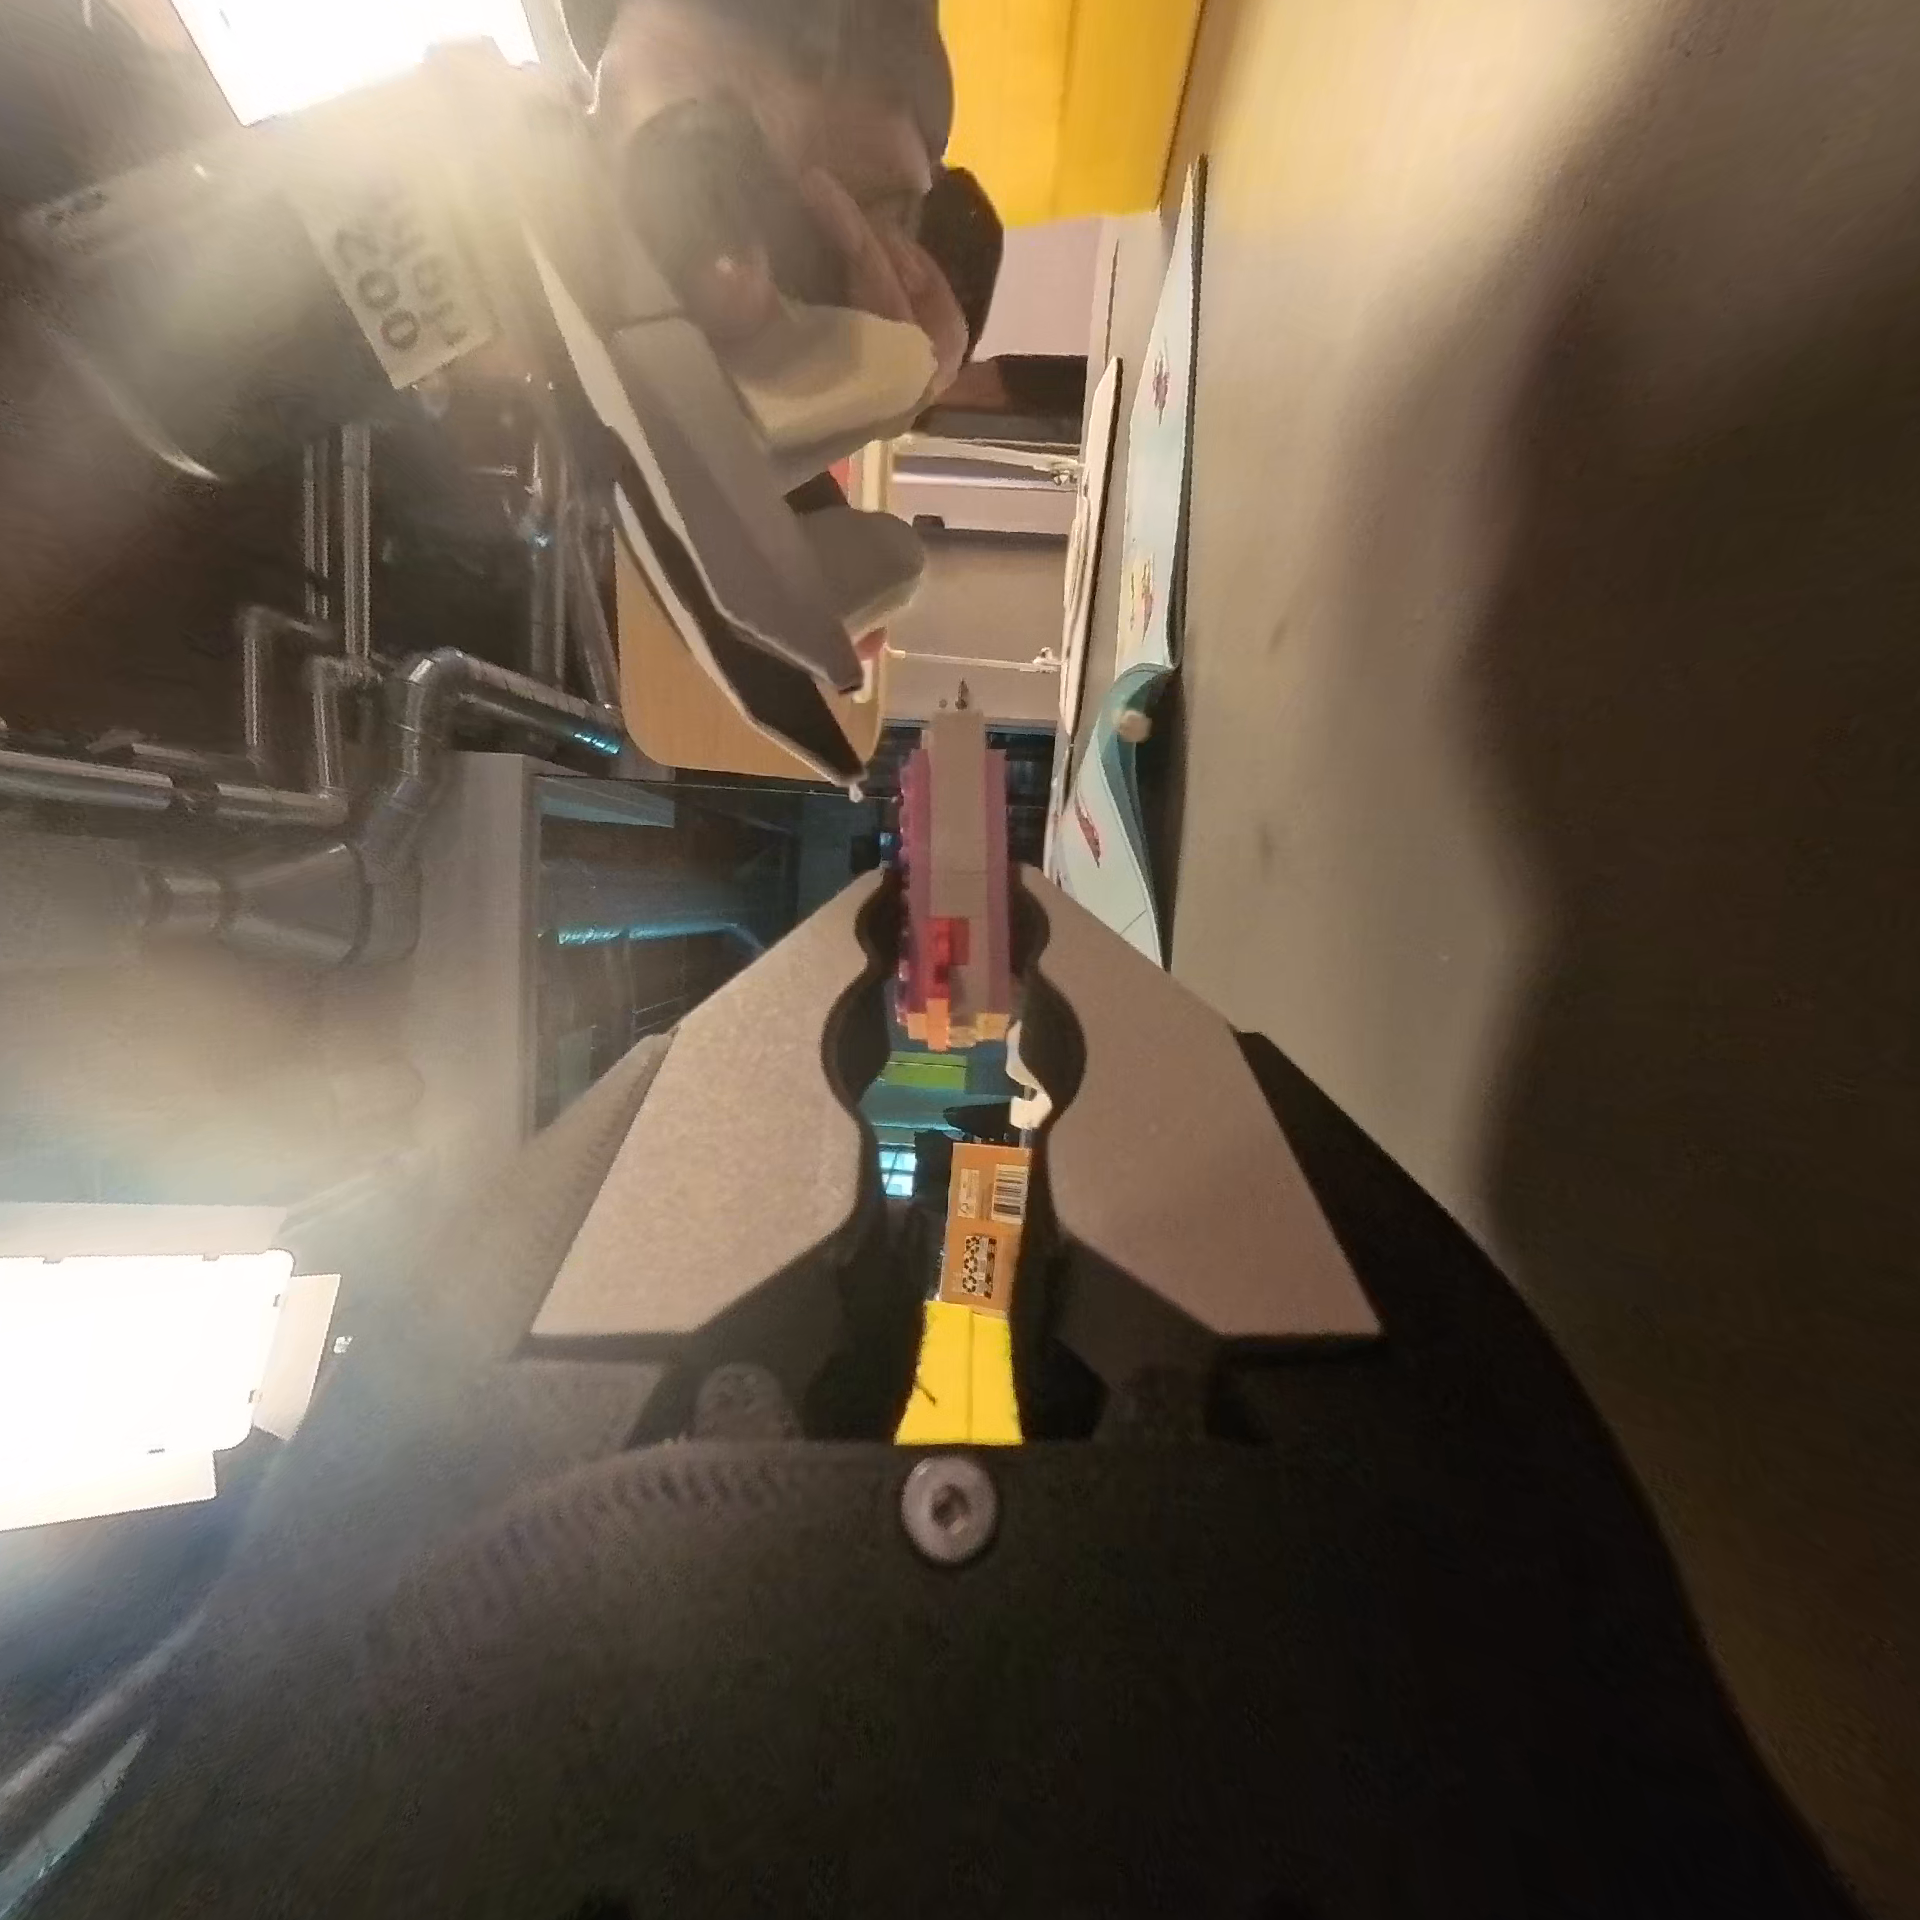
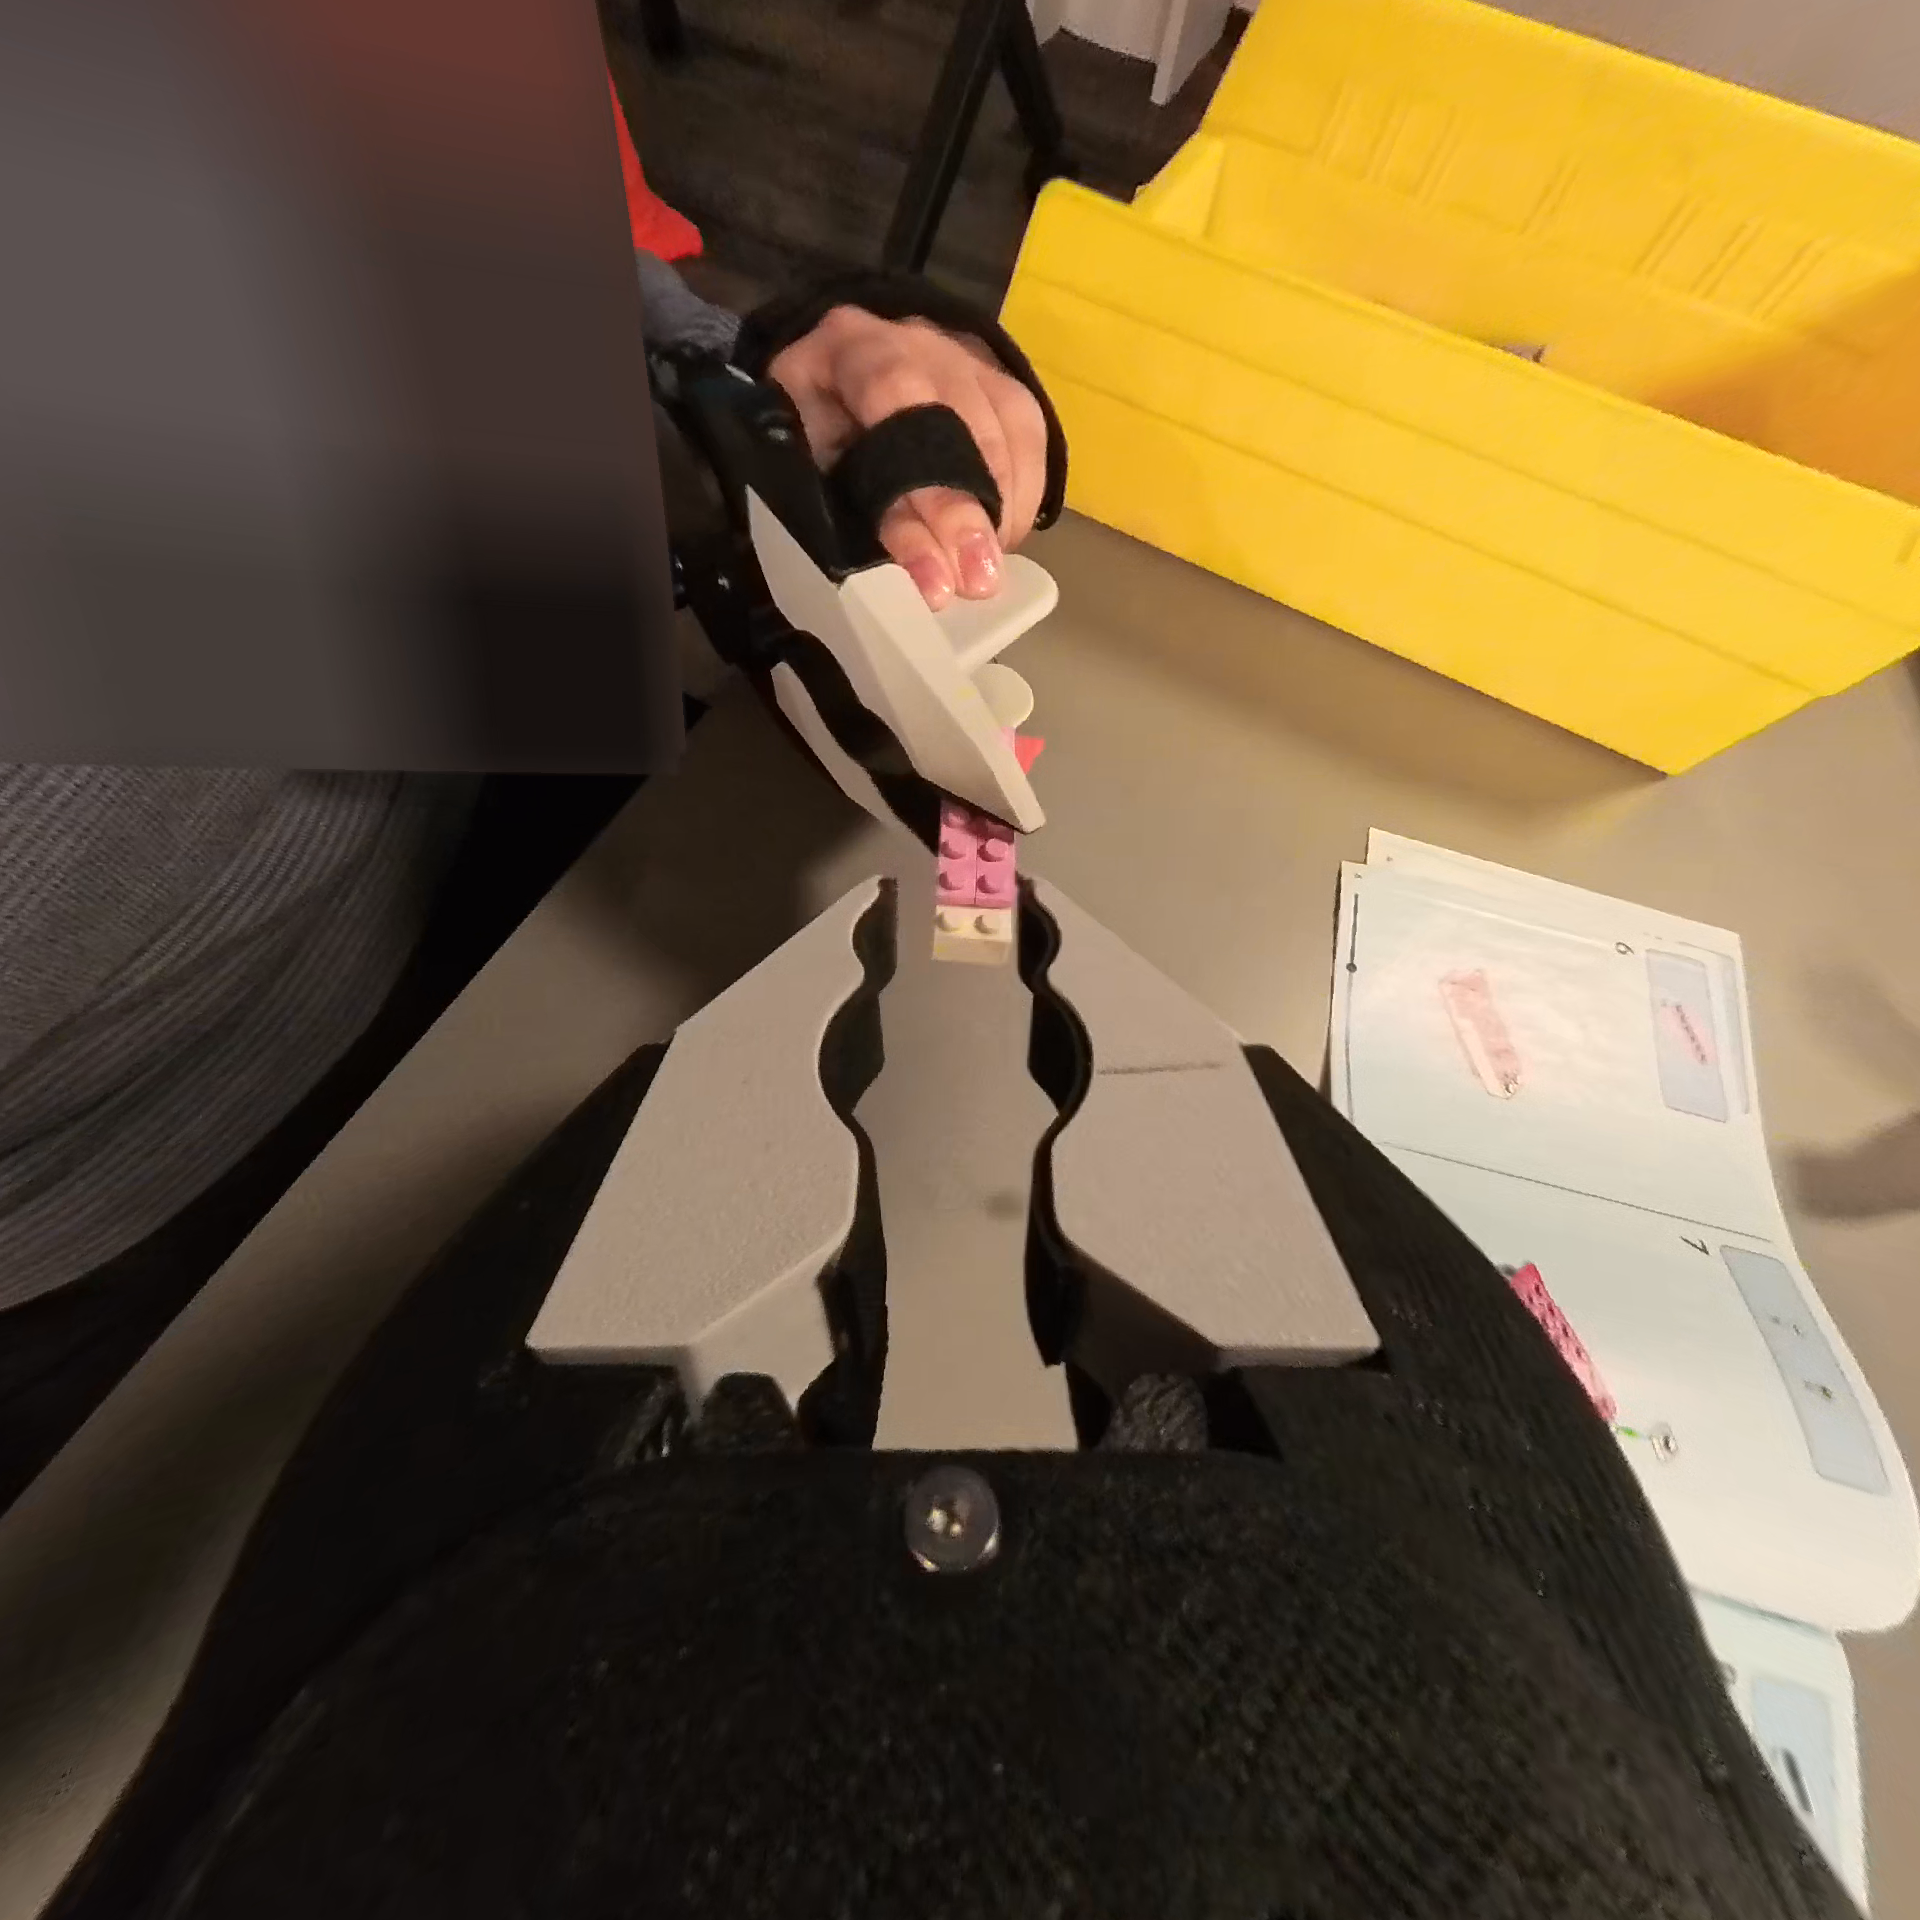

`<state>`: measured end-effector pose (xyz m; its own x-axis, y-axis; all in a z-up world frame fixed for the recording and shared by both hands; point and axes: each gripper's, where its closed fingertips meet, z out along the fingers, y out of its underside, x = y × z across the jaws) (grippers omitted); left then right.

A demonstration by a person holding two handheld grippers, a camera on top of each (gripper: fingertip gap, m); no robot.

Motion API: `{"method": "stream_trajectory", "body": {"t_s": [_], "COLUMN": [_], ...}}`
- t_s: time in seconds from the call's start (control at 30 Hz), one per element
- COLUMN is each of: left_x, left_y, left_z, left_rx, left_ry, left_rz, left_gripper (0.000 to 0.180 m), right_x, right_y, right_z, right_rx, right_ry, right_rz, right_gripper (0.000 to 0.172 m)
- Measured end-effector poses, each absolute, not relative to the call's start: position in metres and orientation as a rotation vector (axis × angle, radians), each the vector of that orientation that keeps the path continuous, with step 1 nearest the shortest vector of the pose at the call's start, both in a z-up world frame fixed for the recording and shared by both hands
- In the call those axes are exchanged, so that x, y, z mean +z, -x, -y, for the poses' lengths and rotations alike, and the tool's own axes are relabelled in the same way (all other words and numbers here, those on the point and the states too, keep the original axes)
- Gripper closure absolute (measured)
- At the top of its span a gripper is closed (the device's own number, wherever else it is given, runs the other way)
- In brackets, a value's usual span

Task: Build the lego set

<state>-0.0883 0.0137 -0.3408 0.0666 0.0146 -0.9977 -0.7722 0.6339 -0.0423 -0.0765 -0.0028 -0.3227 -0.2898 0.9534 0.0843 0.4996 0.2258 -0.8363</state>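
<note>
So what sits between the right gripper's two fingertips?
The white end of the brick strip held by the left gripper; a gap shows on its left side, right wrist view.

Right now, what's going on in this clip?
A person holds a two-finger gripper in each hand above a grey table. The left gripper is clamped on a small toy-brick assembly, pink and purple with a white end brick. The right gripper has its jaws parted around that white end, with a gap on at least one side. A yellow bin and instruction sheets lie nearby.
</note>
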Motion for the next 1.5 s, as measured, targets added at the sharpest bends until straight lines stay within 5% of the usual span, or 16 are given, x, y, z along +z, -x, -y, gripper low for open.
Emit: {"method": "stream_trajectory", "body": {"t_s": [0.5,0.97,1.5], "left_x": [-0.361,-0.370,-0.378], "left_y": [0.109,0.110,0.102], "left_z": [-0.050,-0.054,-0.045], "left_rx": [0.678,0.647,0.658], "left_ry": [0.983,1.032,0.973], "left_rz": [-1.403,-1.410,-1.458], "left_gripper": [0.162,0.162,0.162], "right_x": [-0.393,-0.406,-0.412], "right_y": [0.044,0.056,-0.025], "right_z": [-0.091,-0.094,-0.036], "right_rx": [0.654,0.546,-0.069], "right_ry": [1.839,1.889,2.086], "right_rz": [1.306,1.323,2.447], "right_gripper": [0.145,0.165,0.166]}}
